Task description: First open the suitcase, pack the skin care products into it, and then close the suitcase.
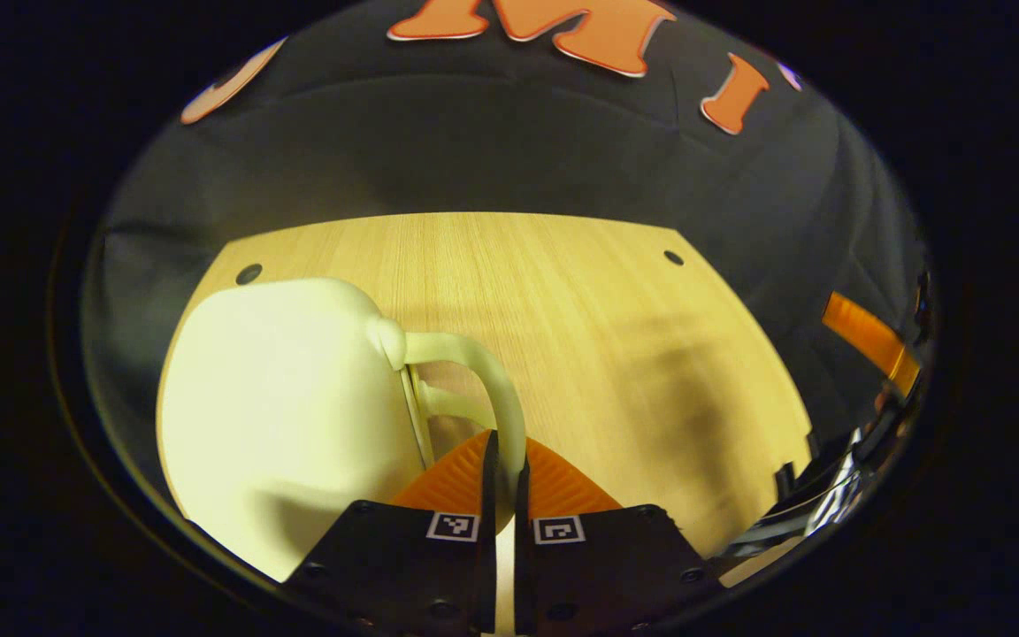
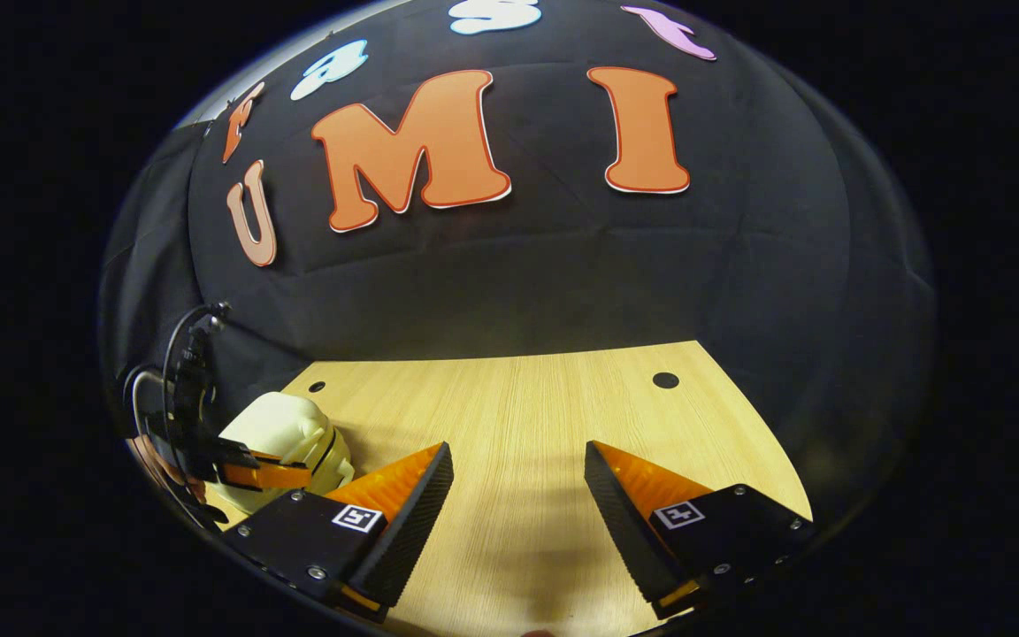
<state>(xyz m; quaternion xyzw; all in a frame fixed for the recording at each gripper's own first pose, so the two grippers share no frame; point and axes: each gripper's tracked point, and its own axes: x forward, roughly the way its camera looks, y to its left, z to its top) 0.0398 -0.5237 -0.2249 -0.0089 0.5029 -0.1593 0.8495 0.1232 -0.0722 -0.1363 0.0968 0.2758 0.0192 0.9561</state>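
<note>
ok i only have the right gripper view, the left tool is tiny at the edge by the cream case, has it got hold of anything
Observer: Yes. In the left gripper view the left tool is shut on the suitcase handle, with one finger on each side of the loop.
Operator: is the case open yet
Observer: It looks closed. The suitcase shows a thin seam beside the handle, with no gap along it.

Bare table point(image 2: 509, 425) lies ahead of the right gripper point(image 2: 518, 482). The suitcase point(image 2: 284, 433) blocks the left, the left gripper point(image 2: 249, 473) apparently against it.
</note>
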